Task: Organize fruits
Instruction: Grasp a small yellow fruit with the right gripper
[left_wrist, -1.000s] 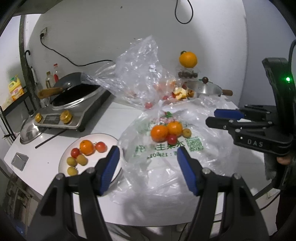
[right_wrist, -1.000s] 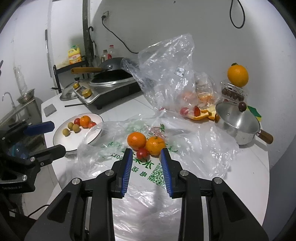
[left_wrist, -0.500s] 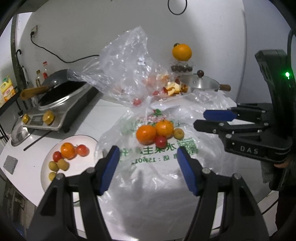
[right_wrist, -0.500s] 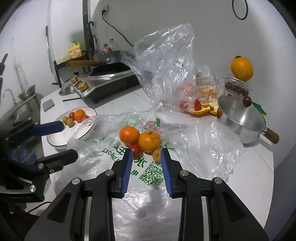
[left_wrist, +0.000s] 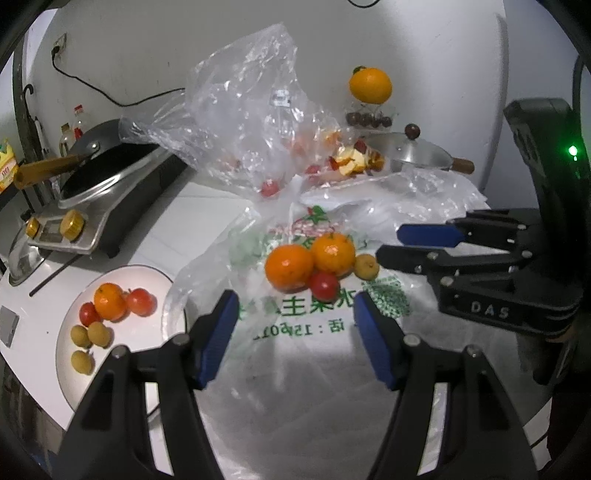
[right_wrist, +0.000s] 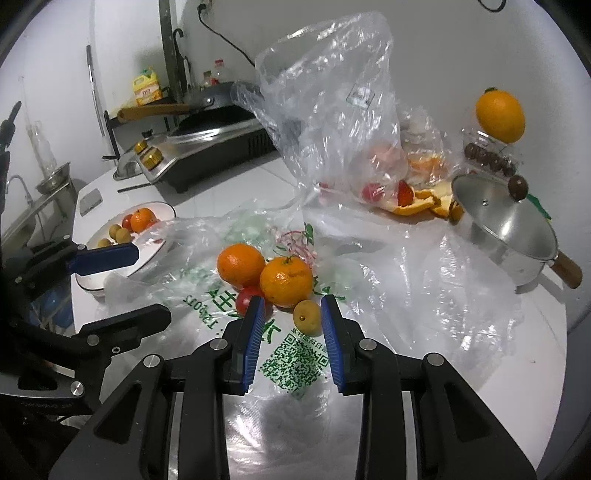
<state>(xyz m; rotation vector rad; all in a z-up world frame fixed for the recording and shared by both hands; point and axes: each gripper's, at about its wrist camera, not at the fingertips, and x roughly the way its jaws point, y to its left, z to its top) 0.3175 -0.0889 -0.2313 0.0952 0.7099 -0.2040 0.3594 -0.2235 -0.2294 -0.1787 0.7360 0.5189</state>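
Four fruits (right_wrist: 280, 282) heaped, just beyond right fingers (right_wrist: 255, 332)

On the counter (left_wrist: 192, 218), a flat bag (right_wrist: 295, 354) lies at the centre with a cluster of fruit on it: two oranges (right_wrist: 241, 264) touching side by side, a tomato (right_wrist: 248, 300) at their 6 o'clock and a small fruit (right_wrist: 307, 316) at the tomato's 3 o'clock. A plate (left_wrist: 122, 273) holding more fruit sits at the cluster's 9 o'clock, its near edge under the bag. The stove (left_wrist: 103, 206) with a pan (left_wrist: 107, 158) on it is at 10 o'clock. A crumpled bag (left_wrist: 251, 122) stands at 12, peels (right_wrist: 417, 206) beside it, and the pot (right_wrist: 506, 225) at 2 o'clock
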